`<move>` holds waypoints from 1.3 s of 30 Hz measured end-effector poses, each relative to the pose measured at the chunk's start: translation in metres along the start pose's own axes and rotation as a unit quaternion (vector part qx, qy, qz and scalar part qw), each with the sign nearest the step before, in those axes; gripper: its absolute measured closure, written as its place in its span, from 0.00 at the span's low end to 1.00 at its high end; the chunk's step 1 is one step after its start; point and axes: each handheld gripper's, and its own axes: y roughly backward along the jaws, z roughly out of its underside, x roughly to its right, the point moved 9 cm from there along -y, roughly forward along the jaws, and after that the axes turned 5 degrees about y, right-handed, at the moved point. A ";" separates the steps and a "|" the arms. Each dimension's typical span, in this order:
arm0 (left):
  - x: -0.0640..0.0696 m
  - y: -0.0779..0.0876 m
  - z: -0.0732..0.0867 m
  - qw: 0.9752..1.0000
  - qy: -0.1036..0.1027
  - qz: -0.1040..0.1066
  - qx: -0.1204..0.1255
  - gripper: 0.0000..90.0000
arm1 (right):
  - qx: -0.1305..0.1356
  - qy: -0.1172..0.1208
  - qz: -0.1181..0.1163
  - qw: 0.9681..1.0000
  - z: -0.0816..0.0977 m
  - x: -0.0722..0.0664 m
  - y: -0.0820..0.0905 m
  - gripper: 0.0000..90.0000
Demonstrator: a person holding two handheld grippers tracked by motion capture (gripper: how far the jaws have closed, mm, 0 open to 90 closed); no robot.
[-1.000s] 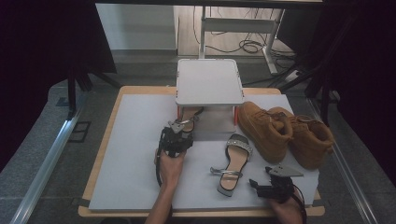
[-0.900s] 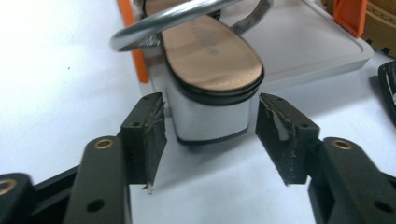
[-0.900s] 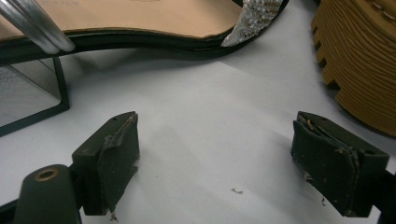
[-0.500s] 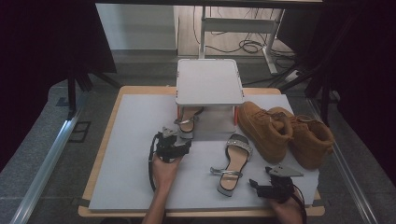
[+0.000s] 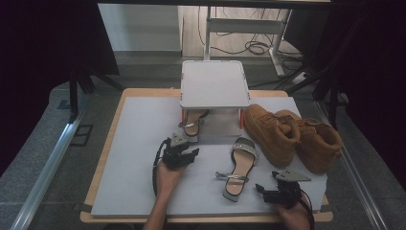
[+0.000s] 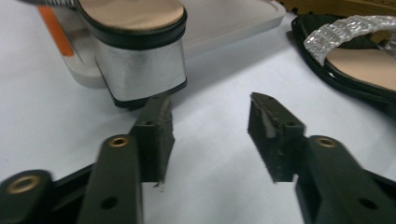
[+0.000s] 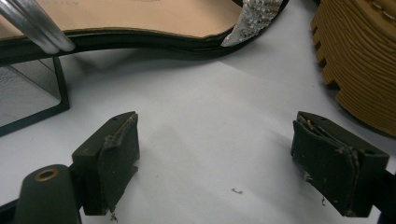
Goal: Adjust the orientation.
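1. Since the earlier frames, the left tongs [image 5: 184, 152] have drawn back toward the person and away from the sandal under the stand; the right tongs [image 5: 268, 190] have held their place at the near right edge.
2. Left tongs: released, jaws apart and empty. In the left gripper view the silver heel [image 6: 140, 67] of the tucked sandal [image 5: 193, 123] lies just ahead, slightly to the left jaw's side, nearly touching its tip.
3. Right tongs: released, jaws wide and empty, low over the mat [image 5: 134, 158].
4. Loose sandal [image 5: 239, 167]: between the two tongs, long axis running near to far, heel end toward the person. It lies just beside the right tongs, so the right hand [image 5: 291, 213] is judged the nearer one.
5. Stand [image 5: 214, 84]: white, centre, beyond both tongs; the tucked sandal's toe sits under it.
6. Boots [image 5: 294, 136]: tan pair, right of the stand, side by side.
7. Tabletop [image 5: 103, 155]: wooden edge around the grey mat. Beyond it, floor, cables and dark surroundings.
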 end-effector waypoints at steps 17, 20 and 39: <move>-0.010 -0.011 -0.014 0.999 0.010 -0.025 0.023 0.96 | 0.000 0.000 0.000 1.000 0.000 0.000 0.000 0.17; -0.013 -0.013 -0.015 0.999 0.014 -0.033 0.022 0.97 | 0.000 0.000 0.000 1.000 0.000 0.000 0.000 0.17; -0.010 -0.030 -0.026 0.998 -0.011 -0.052 0.017 1.00 | 0.000 0.000 0.000 1.000 0.000 0.000 0.000 0.17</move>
